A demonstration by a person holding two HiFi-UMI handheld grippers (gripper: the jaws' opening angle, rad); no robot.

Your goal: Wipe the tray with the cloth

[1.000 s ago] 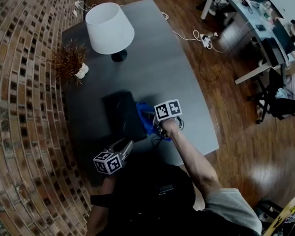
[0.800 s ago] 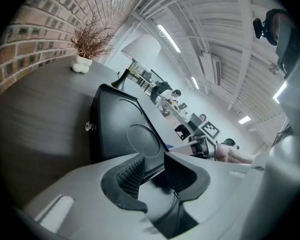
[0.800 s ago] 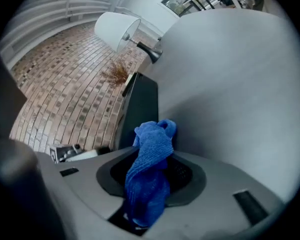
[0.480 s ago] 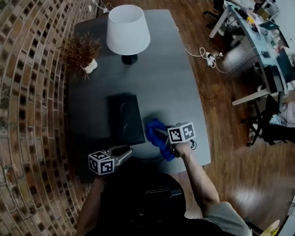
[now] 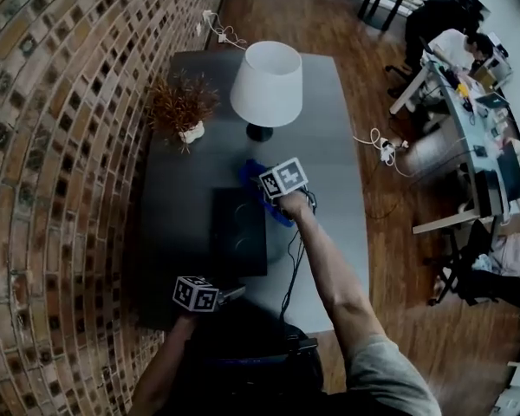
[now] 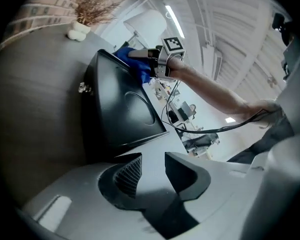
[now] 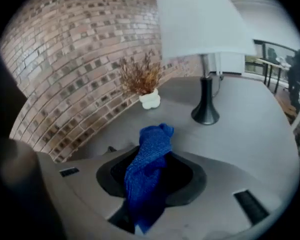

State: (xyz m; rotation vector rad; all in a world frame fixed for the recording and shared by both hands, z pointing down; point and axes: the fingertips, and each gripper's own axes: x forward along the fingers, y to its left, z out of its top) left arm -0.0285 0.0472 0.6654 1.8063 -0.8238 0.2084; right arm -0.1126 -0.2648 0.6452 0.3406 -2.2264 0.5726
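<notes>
Your right arm (image 5: 325, 276) stretches straight out, forearm bare. The right gripper (image 5: 262, 183) is clenched on the crumpled blue knit cloth (image 7: 149, 159), at the far right corner of the black rectangular plastic tray (image 5: 238, 232) on the dark grey table (image 5: 329, 172). Can't tell if the cloth touches the tray. Your left gripper (image 6: 152, 170) sits low at the tray's near edge, tilted down. Its jaws are apart, have just been opening, and have nothing between them. Only print visible: black-and-white square markers (image 5: 283, 177) on both cubes. The cloth covers the right pads. In the head view the tray's far corner is hidden behind cloth and gripper.
</notes>
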